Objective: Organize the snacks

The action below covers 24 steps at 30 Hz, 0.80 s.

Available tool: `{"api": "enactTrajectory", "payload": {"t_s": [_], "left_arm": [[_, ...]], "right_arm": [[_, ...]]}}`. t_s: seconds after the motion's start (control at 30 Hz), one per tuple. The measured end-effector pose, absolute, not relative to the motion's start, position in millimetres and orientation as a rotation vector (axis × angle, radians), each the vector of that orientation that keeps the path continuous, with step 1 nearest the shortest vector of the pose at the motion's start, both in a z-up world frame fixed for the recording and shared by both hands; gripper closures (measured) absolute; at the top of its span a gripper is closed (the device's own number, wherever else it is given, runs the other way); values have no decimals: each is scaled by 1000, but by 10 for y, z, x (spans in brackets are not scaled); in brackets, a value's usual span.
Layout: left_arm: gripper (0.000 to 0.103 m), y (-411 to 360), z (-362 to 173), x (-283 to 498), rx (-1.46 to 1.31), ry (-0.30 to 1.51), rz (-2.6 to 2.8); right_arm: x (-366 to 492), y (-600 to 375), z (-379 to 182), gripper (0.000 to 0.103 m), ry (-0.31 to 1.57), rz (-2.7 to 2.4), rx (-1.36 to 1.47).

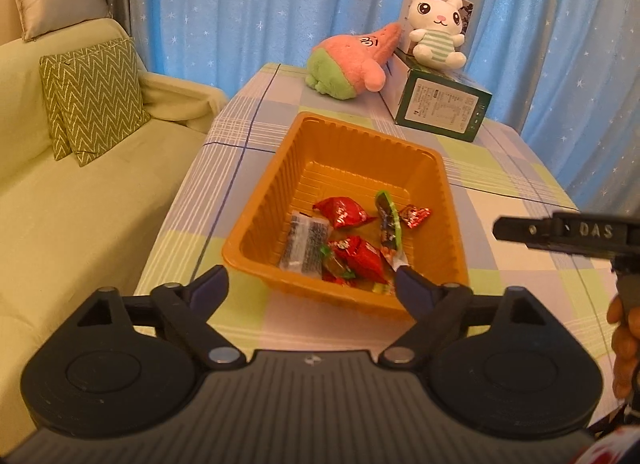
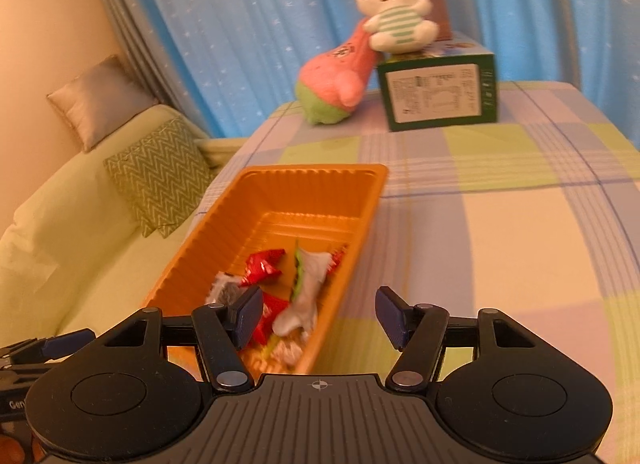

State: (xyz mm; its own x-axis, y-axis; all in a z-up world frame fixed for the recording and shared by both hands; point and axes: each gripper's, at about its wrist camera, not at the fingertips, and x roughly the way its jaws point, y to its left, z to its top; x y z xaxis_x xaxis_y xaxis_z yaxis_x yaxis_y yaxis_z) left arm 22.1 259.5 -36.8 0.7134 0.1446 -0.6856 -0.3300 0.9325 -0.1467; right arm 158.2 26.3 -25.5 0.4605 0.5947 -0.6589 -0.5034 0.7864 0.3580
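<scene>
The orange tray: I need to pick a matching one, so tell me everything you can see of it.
The orange tray is a rectangular tub of what looks like thin moulded plastic, with ribbed, sloping walls, a flat rolled rim and a stepped floor. It sits upright on the checked tablecloth, near the table's sofa-side edge. Wrapped snacks lie at its near end, among them red packets; the far end is bare. Neither tongs touch it.

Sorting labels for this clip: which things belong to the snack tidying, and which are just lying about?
Job: orange tray; red snack packets; clear printed packet; green wrapped stick.
Lying about: pink plush; white bunny plush; green box; zigzag cushion.
</scene>
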Motion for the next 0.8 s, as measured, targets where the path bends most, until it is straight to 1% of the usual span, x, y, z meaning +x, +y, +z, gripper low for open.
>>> {"api": "enactTrajectory", "payload": {"t_s": [0.1,0.17,0.5,0.8], "left_arm": [[4,2525,-309,134,-270,722,258],[1,2483,-270,74,-274,717,267],[1,2179,1,-177,-243,723,261],[1,1861,211,-401,-187,724,270]], "right_arm": [[1439,131,-208,40,869,654,120],[1354,45,-174,40,873,637,124],[946,-229,21,39,885,625,107],[629,-419,183,34,874,611,77]]}}
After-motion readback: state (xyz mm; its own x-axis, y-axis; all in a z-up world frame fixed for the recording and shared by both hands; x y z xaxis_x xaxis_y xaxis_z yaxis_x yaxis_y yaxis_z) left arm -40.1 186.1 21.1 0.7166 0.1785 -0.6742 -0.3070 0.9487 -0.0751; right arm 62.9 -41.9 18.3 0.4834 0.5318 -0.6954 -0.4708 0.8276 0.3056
